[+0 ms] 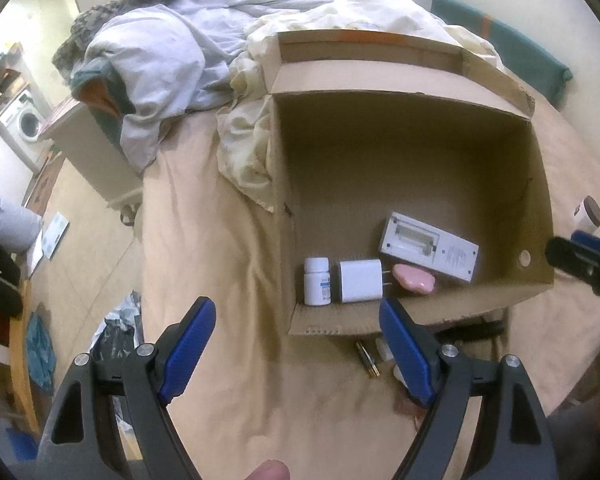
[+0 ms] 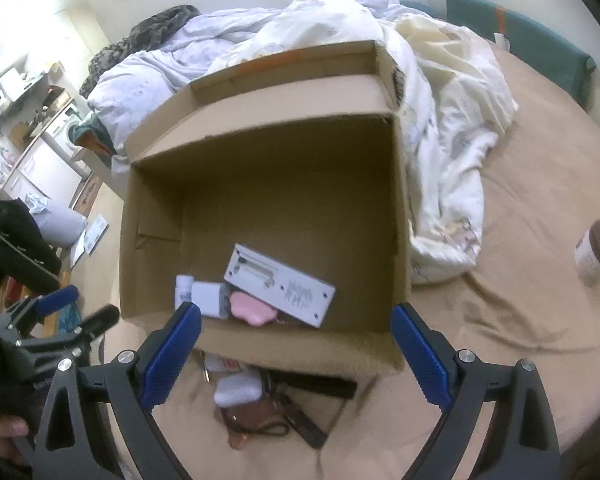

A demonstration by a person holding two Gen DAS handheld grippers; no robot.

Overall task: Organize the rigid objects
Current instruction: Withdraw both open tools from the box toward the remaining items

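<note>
Both claws hang released over the bed with nothing between their blue pads. Left gripper (image 1: 296, 320) has its jaws spread wide above the tan sheet (image 1: 228, 380), its right pad overlapping the near wall of the cardboard box (image 1: 420, 316). Right gripper (image 2: 296, 322) is spread just as wide, straddling the same near wall.

Inside the box, pushed to the near-left corner at about 7 o'clock of its floor, lie a white pill bottle (image 1: 317, 282), a white charger plug (image 1: 360, 281), a pink case (image 1: 414, 278) and a white flat device (image 1: 430, 246). Bottle and plug touch; the pink case sits partly under the device's edge. In the right wrist view the left pad covers most of the bottle, and the printing on the device is too small to read.

Outside the box, at 6 o'clock against its near wall, sits a blurred heap: a small brass-tipped tube (image 1: 367, 362), a white oblong thing (image 2: 238, 392), a dark strap (image 2: 312, 386) and a brown leather piece (image 2: 256, 418). The box wall and the pads cut off parts of each, so what they are is unclear.

At 3 o'clock, well apart from the box, a white jar with a brown lid (image 2: 596, 254) lies on the sheet. A rumpled quilt (image 2: 440, 120) hides the box's far right side.
</note>
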